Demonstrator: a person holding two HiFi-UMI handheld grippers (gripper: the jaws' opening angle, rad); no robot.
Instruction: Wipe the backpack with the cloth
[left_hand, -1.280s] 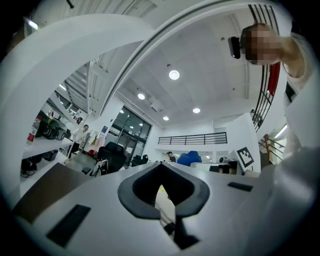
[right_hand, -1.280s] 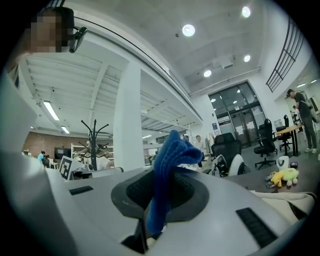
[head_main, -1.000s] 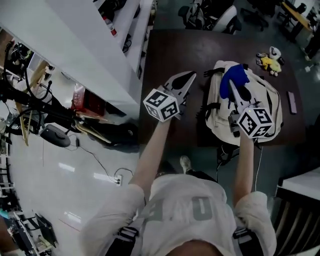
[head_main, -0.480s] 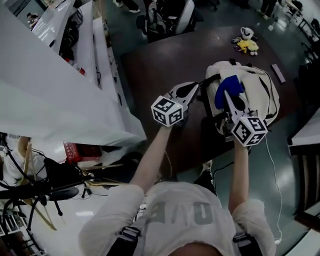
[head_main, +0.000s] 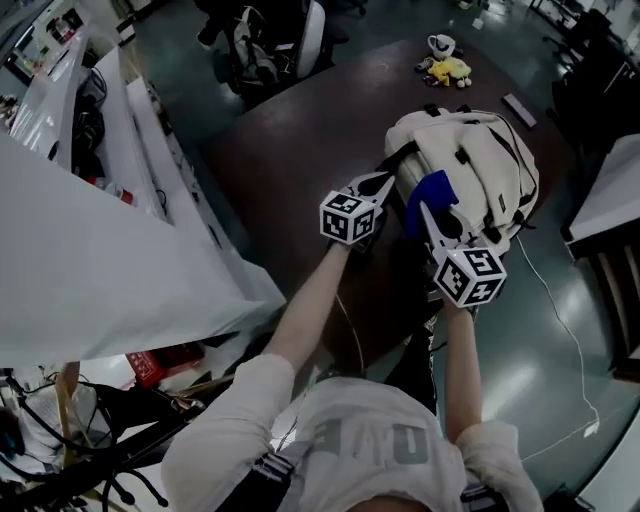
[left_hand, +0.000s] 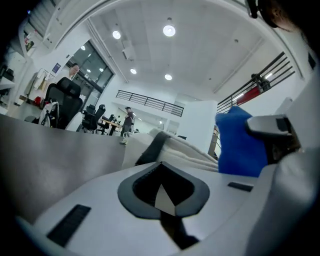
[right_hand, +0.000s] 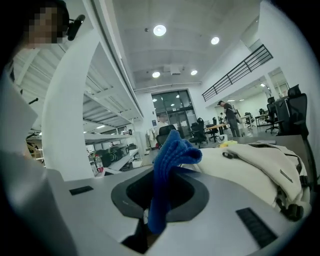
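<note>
Jaws of left gripper (head_main: 384, 181) closed on nothing, tip just beside the backpack's (head_main: 478, 165) left edge, not pinning it. Right gripper (head_main: 427, 215) clamped on blue cloth (head_main: 432, 192), which stands up ahead of it, over the backpack's near side. Risk, by my reckoning: the unheld bag slides on the table (head_main: 300, 150) under a stroke, or the cloth snags a strap and pulls free.

I'm in a big open office-lab right now: swivel chairs (left_hand: 64, 100), desks (left_hand: 107, 121) far back, stocked shelves (right_hand: 107, 152), round ceiling lights (right_hand: 159, 30), a railed upper gallery (right_hand: 234, 73) overhead.
</note>
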